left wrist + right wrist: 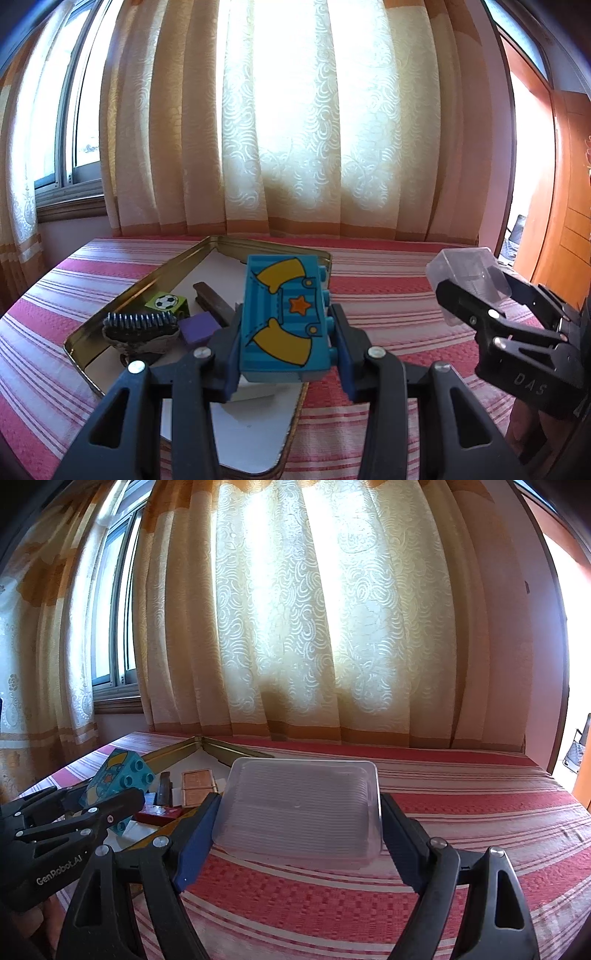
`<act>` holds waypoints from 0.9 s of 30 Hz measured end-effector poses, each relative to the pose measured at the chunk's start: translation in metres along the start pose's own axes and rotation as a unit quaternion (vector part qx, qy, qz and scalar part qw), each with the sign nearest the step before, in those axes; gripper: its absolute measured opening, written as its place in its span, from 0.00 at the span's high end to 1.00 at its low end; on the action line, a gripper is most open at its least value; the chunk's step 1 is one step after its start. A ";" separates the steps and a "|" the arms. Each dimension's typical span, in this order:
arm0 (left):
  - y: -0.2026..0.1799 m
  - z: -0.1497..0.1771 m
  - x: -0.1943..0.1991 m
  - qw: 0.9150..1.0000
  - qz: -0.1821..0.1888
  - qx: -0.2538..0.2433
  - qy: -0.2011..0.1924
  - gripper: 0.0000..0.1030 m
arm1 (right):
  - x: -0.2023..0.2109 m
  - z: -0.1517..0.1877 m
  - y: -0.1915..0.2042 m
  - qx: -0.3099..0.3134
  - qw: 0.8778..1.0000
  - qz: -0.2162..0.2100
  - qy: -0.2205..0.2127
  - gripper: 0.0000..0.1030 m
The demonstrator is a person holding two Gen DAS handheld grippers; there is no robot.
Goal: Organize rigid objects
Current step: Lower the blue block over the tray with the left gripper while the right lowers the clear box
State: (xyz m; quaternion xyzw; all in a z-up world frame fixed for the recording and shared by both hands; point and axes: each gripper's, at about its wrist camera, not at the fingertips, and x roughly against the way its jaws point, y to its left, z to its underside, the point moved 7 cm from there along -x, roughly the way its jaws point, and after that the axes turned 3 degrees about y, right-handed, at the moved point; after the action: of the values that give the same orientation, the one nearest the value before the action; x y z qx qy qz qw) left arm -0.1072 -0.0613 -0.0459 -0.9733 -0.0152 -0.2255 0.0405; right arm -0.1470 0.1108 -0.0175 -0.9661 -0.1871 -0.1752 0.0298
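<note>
My left gripper (286, 332) is shut on a blue toy block (282, 317) printed with yellow sleeves and an orange star, held above a gold-rimmed tin tray (147, 284). In the tray lie a green football cube (166, 302), a purple cube (199, 328), a black comb piece (138, 325) and a brown bar (212, 299). My right gripper (299, 812) is shut on a clear plastic box (301, 808), held above the striped cloth to the right of the tray. The box (467, 280) also shows in the left wrist view; the block (120, 775) in the right wrist view.
A red and white striped cloth (461, 805) covers the table. Cream curtains (295, 129) hang behind it, with a window at left and a wooden door at right. A brown flat box (197, 782) and a red item (159, 814) lie in the tray.
</note>
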 end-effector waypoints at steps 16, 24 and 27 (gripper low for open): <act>0.023 0.001 0.007 1.000 -0.013 0.008 -0.014 0.60 | -0.002 -0.001 0.029 0.009 1.000 -0.022 0.003 0.18; 0.033 0.000 0.010 0.999 -0.021 0.015 -0.020 0.60 | -0.004 -0.003 0.040 0.015 0.999 -0.028 0.004 0.18; 0.036 0.000 0.010 0.999 -0.022 0.016 -0.020 0.60 | -0.004 -0.004 0.043 0.017 0.999 -0.031 0.004 0.18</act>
State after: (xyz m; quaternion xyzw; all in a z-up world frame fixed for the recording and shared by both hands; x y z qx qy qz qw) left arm -0.0965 -0.0971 -0.0439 -0.9762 -0.0414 -0.2068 0.0511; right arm -0.1355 0.0687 -0.0151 -0.9586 -0.2196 -0.1764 0.0415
